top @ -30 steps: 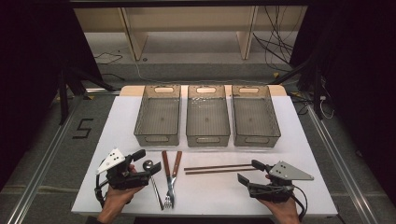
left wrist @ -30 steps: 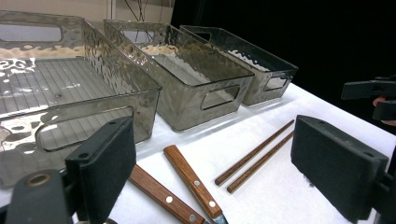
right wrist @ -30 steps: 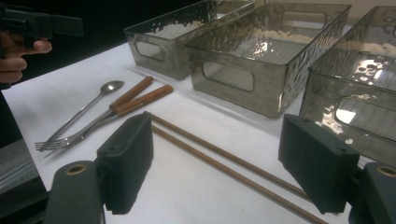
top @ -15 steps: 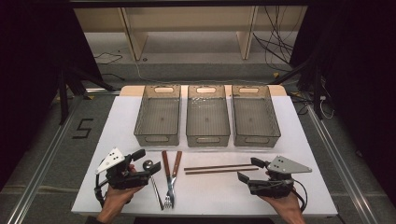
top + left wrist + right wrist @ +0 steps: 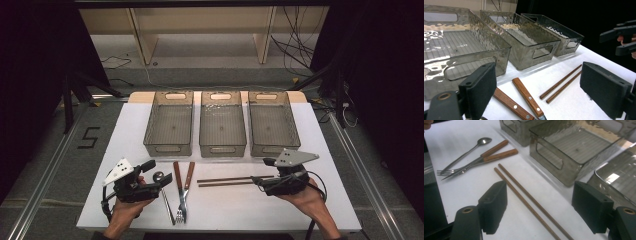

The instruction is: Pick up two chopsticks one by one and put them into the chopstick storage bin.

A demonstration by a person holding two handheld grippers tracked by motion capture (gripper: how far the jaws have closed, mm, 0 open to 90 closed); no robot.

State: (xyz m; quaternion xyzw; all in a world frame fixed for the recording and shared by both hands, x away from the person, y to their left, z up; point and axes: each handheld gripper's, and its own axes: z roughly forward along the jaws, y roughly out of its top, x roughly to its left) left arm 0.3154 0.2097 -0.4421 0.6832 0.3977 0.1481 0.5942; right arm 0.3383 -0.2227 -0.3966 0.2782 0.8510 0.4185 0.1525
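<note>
Two brown chopsticks [image 5: 235,180] lie side by side on the white table [image 5: 250,207]. My right gripper [image 5: 261,171] is open at their right ends, one jaw on each side; in the right gripper view the chopsticks [image 5: 524,195] run between its jaws [image 5: 542,206]. Left of them lie a fork [image 5: 180,200] and a knife [image 5: 176,177] with wooden handles, plus a metal spoon [image 5: 164,195]. My left gripper [image 5: 159,175] is open beside the spoon's bowl, holding nothing. The left gripper view [image 5: 541,92] shows the wooden handles [image 5: 526,96] and the chopsticks [image 5: 560,83] ahead.
Three clear grey bins stand in a row behind the cutlery: left [image 5: 167,149], middle [image 5: 222,150], right [image 5: 274,149]. They hold nothing I can see. The table's front edge is close under both hands. Dark floor and metal rails flank the table.
My right gripper has moved forward and left, bringing its open jaws to the chopsticks' right ends. The left gripper has barely moved.
</note>
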